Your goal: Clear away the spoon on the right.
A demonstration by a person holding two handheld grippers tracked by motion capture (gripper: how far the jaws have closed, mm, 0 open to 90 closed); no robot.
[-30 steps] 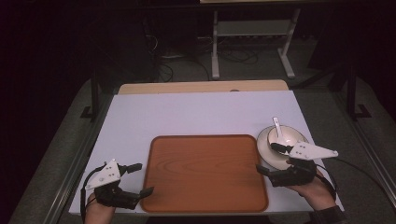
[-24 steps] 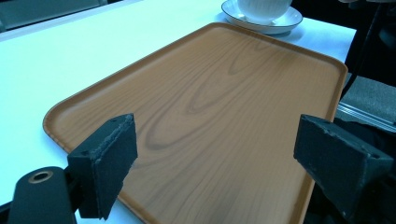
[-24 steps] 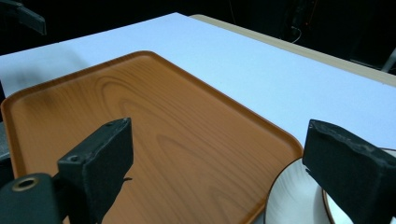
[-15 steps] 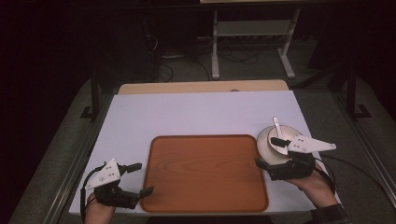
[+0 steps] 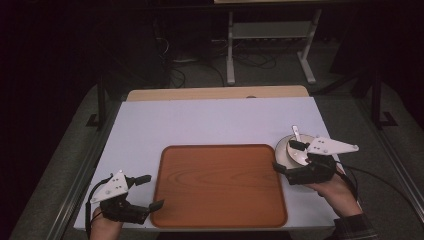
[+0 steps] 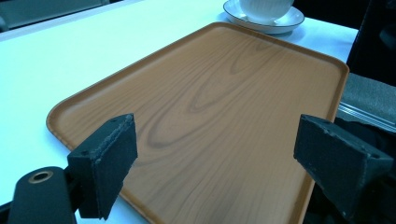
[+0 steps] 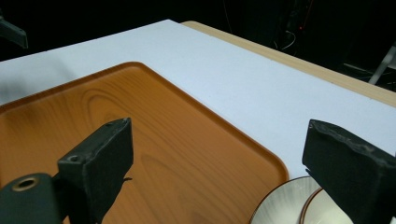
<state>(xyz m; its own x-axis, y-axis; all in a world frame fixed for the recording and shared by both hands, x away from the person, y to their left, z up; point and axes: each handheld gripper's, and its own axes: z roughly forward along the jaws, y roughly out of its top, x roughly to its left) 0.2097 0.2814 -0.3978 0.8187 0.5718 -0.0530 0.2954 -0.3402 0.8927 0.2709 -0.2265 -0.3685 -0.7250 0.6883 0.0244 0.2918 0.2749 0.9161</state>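
1. A wooden tray [image 5: 220, 185] is laid flat on the white table [image 5: 215, 120], between the two grippers; nothing is seen on it.
2. A white saucer [image 5: 292, 150] is set on the table just beside the tray's right edge, directly under the right gripper [image 5: 286, 156]. A cup [image 6: 265, 8] is seen standing on the saucer [image 6: 285, 22] in the left gripper view, and a spoon handle [image 5: 296, 133] is seen rising beyond the right gripper in the high view.
3. The right gripper is held in a hand [image 5: 340, 187] above the saucer, its jaws spread wide and nothing pinched between them. In the right gripper view the tray [image 7: 154, 154] is seen below and between the jaws of the gripper [image 7: 224, 172], and the saucer's rim [image 7: 280, 205] beside the right-hand jaw.
4. The left gripper [image 5: 145, 192] is held at the tray's near left corner, its jaws spread wide with nothing between them. Whether the nearer jaw touches the tray's edge cannot be told.
5. In the left gripper view, the tray [image 6: 219, 107] is seen stretching ahead of the gripper [image 6: 215, 163], with the saucer at its far corner.
6. Beyond the table, a dark floor with cables [image 5: 200, 65] and a white metal frame [image 5: 270, 45] is seen.
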